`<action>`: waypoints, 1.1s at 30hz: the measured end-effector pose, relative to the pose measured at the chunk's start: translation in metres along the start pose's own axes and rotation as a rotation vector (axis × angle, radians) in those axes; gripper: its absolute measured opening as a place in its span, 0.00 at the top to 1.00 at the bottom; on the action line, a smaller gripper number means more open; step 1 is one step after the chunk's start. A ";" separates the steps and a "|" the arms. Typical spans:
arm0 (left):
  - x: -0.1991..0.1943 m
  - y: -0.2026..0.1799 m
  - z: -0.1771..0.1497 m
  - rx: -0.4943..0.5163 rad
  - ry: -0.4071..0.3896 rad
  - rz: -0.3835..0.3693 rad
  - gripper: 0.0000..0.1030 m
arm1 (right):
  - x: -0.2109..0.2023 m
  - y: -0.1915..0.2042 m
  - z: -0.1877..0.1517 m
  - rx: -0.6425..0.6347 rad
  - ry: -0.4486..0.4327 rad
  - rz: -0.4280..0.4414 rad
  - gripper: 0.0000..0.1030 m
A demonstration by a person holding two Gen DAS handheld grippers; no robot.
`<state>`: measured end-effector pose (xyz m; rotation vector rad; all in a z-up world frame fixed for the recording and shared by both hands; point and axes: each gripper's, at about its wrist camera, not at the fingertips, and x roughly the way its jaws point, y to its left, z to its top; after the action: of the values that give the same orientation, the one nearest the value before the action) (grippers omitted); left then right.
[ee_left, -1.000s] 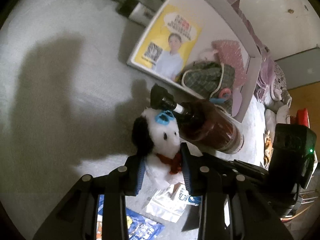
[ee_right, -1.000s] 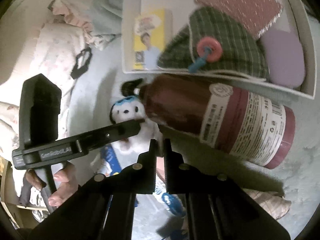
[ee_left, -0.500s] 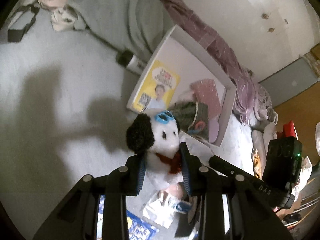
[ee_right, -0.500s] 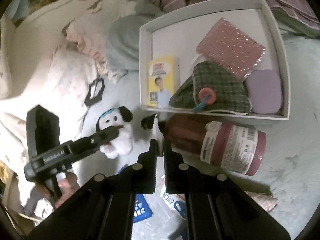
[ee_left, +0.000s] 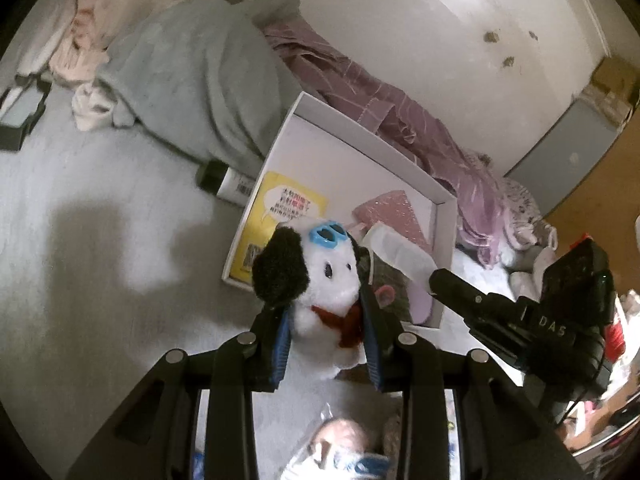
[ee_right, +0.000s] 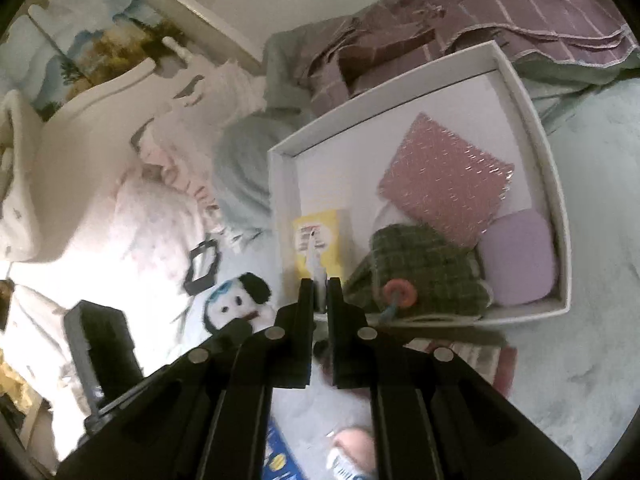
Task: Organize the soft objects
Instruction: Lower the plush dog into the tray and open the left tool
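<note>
My left gripper (ee_left: 325, 316) is shut on a white plush dog (ee_left: 320, 280) with black ears, blue goggles and a red scarf, and holds it up above the bed near the front edge of a white box (ee_left: 360, 128). The dog also shows in the right wrist view (ee_right: 236, 302). My right gripper (ee_right: 318, 298) is shut on a thin white packet (ee_right: 314, 258) and holds it over the box (ee_right: 524, 92); the packet shows in the left wrist view (ee_left: 400, 254). In the box lie a pink sparkly pouch (ee_right: 444, 180), a green plaid pouch (ee_right: 416, 268), a lilac pad (ee_right: 518, 264) and a yellow leaflet (ee_right: 320, 236).
A dark red bottle (ee_right: 472, 356) lies on the bed in front of the box. A grey blanket (ee_left: 192, 72) and purple cloth (ee_left: 392, 116) lie behind it. A small tube (ee_left: 228, 182) lies beside the box. Packets (ee_left: 340, 452) lie below the grippers.
Both grippers have risen and pulled back from the bed. The left one has lifted the plush dog; the right one has lifted the white packet over the box.
</note>
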<state>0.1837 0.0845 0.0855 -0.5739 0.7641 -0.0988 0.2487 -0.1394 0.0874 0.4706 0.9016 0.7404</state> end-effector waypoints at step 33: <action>0.053 0.007 0.035 0.016 -0.107 0.013 0.21 | 0.002 -0.017 0.002 0.042 -0.115 -0.036 0.92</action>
<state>0.2445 0.0906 0.0690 -0.5549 0.6627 -0.0619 0.2573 -0.1496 0.0764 0.5280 0.8167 0.6563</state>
